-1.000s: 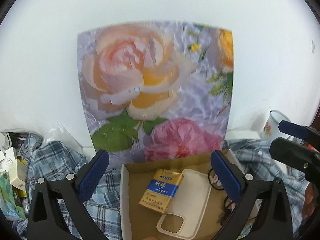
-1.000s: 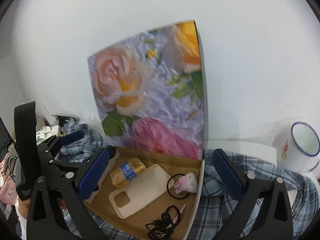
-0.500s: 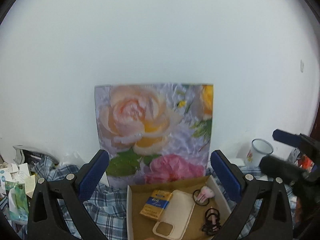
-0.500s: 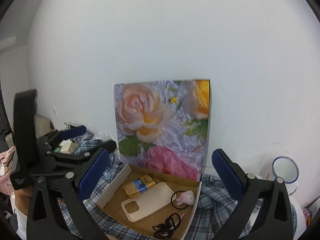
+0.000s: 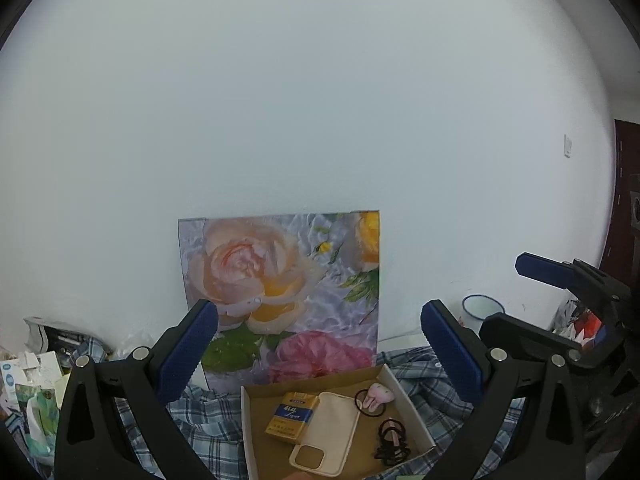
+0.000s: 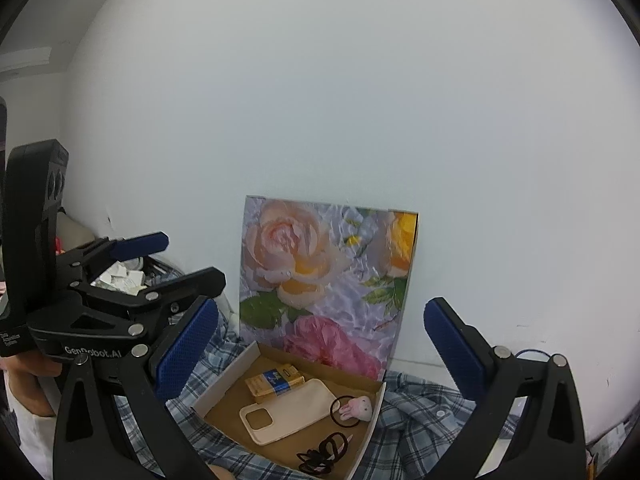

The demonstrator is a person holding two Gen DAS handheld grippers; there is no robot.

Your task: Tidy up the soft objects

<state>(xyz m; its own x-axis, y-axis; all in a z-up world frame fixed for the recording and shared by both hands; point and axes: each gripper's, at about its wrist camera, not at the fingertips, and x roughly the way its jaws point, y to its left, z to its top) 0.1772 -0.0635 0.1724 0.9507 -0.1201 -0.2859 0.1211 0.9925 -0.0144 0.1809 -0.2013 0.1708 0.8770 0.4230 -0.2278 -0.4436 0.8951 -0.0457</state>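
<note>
An open cardboard box point(image 5: 245, 420) point(image 6: 218, 384) rests on a blue plaid shirt point(image 5: 208, 428) point(image 6: 416, 428); its flowered lid point(image 5: 288, 292) point(image 6: 324, 276) leans upright against the white wall. Inside lie a cream phone case point(image 5: 328, 428) point(image 6: 288, 408), a yellow and blue packet point(image 5: 292, 414) point(image 6: 274, 378), a pink bunny hair tie point(image 5: 376, 394) point(image 6: 356, 408) and black hair ties point(image 5: 392, 442) point(image 6: 320, 456). My left gripper point(image 5: 320, 344) point(image 6: 168, 256) is open and empty, raised above and in front of the box. My right gripper point(image 6: 320, 344) point(image 5: 516, 296) is open and empty too, level beside it.
A white enamel mug point(image 5: 482, 308) stands right of the lid by the wall. Small boxes and packets point(image 5: 32, 376) point(image 6: 120, 278) are heaped at the left. A hand point(image 6: 28, 364) holds the left gripper's handle.
Both grippers have pulled back and up from the box, so the box and lid look smaller and lower. Both stay open. The contents of the box have not moved.
</note>
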